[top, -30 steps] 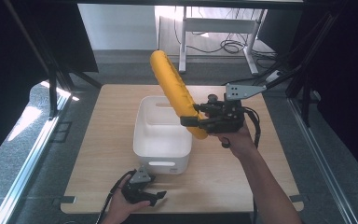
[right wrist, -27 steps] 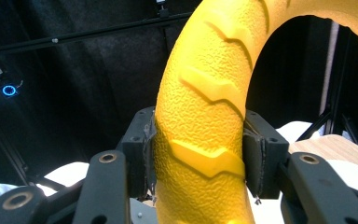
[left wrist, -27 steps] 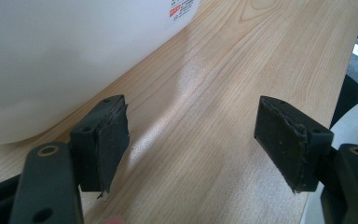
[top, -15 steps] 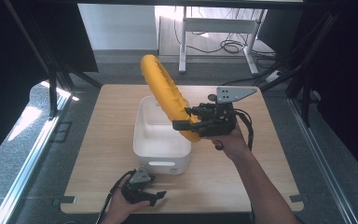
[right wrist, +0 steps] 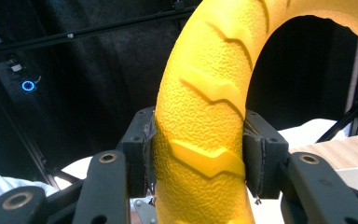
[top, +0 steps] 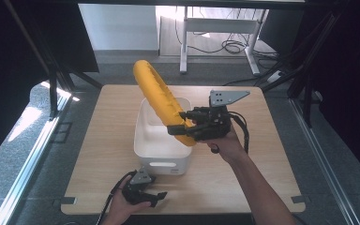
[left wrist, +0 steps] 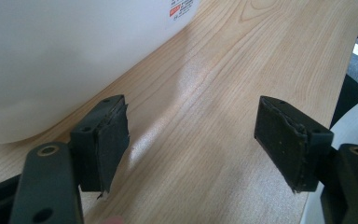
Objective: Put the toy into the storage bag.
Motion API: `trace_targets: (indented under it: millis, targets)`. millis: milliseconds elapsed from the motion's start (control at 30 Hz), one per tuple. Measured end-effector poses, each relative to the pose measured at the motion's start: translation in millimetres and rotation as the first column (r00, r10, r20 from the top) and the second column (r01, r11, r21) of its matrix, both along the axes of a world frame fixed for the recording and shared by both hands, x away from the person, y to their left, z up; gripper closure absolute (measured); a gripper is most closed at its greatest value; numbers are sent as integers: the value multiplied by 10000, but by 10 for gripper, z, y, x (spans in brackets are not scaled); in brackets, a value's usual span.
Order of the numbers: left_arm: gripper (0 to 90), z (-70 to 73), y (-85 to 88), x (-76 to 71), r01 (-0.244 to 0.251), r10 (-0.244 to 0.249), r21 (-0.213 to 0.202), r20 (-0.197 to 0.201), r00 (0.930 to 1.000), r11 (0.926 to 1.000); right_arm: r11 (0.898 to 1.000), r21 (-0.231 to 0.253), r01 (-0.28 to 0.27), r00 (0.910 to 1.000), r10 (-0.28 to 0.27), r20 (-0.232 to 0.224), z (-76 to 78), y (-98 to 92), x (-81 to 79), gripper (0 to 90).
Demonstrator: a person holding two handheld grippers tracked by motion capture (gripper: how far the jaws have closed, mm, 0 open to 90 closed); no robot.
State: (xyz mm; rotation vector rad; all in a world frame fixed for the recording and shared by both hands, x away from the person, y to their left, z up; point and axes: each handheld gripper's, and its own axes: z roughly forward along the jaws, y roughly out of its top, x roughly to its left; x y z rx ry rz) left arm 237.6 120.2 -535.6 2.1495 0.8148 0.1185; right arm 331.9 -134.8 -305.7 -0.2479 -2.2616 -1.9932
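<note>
On the light wooden table stands a white rectangular plastic bin. Above it, your right gripper is clamped on the lower end of the curved yellow textured ring, tilted up over the bin. Your left gripper rests at the table's near edge, jaws apart, nothing between them.

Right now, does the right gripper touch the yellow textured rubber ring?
Touching. In the right gripper view, both pads of the right gripper press against the sides of the yellow textured rubber ring, with no gap on either side.
</note>
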Motion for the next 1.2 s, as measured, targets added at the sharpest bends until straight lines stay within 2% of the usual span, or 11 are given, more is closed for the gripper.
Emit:
trace_targets:
  millis: [300,533,767,1200]
  targets:
    - [261,-5,7,2,-38,38,-4,32,10000,10000,9998,-134,-168,9996,164,-226,-101,71,33,517]
    - [261,-7,3,1,-46,46,-2,31,10000,10000,9983,-286,-502,9986,496,-205,-150,143,17,516]
    - [261,-7,10,3,-45,45,14,51,10000,10000,9974,-451,-561,9980,548,-304,-223,180,45,516]
    - [260,-8,11,3,-49,49,42,45,10000,10000,9968,-624,-506,9944,446,-954,-447,199,213,514]
